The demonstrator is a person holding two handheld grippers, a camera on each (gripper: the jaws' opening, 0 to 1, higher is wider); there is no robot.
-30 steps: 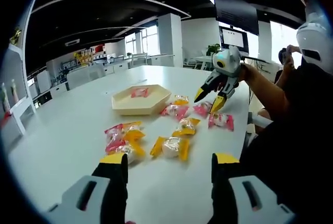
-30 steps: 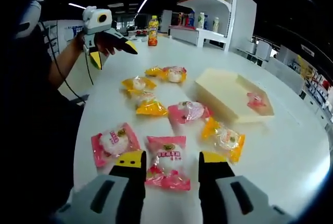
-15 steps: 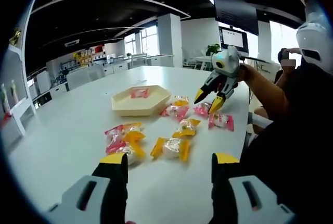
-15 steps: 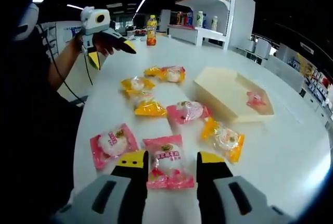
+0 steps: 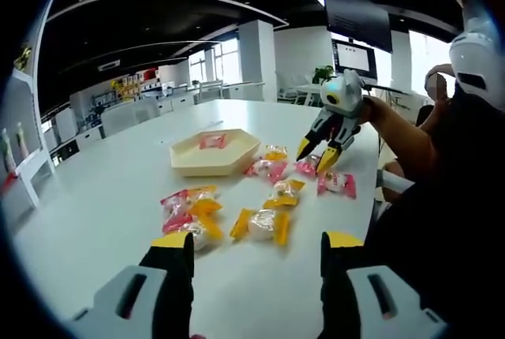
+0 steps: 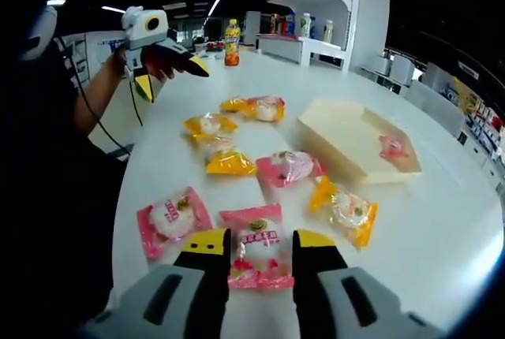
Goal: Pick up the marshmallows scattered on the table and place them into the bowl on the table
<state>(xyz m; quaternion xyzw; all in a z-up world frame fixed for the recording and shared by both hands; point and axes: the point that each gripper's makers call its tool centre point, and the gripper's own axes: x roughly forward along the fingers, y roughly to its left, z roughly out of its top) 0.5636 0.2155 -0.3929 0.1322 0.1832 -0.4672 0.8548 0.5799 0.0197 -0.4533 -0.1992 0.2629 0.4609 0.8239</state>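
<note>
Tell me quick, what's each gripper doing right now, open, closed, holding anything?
Left gripper: open, holding nothing, above the table.
Right gripper: open, jaws either side of a pink marshmallow packet, not clamped on it yet.

Seven wrapped marshmallows are counted loose on the bench: three pink, at the lower left, bottom centre and centre, and four yellow or orange. One more pink marshmallow is seen in the single cream bowl, right of centre.
</note>
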